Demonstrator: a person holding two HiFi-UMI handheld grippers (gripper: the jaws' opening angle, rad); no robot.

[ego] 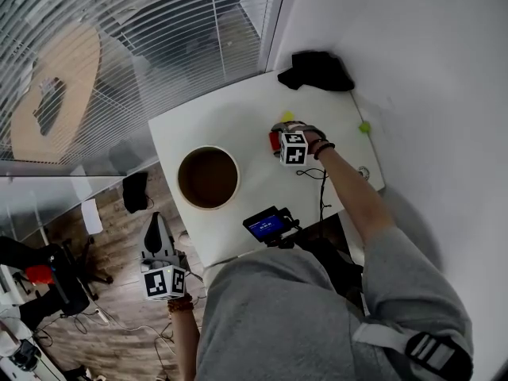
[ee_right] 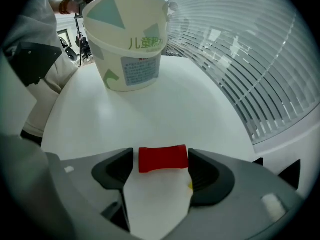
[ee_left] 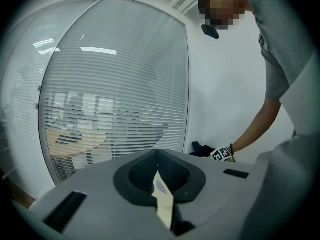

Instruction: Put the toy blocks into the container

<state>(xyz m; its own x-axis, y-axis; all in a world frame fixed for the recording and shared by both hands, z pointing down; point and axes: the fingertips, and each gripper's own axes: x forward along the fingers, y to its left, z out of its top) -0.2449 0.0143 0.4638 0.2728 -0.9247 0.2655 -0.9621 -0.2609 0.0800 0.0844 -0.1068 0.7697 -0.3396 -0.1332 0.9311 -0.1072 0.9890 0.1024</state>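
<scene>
Right gripper view puts the red block (ee_right: 163,159) flat on the table (ee_right: 165,109) between the pads of your right gripper (ee_right: 161,165). Its jaws stand fully apart, with a sliver of gap at the left pad and near contact at the right, so nothing is gripped yet. Centre the block between both pads, hold the tips low to the table, then close squarely on its 2 short ends so it cannot twist out. The container (ee_right: 125,44) stands upright well ahead of those jaws. Head view adds 1 yellow block (ego: 287,117) just beyond the right gripper and 1 green block (ego: 364,127) well off to its right. Only the left gripper view settles that your left gripper (ee_left: 158,169) is closed on nothing.
</scene>
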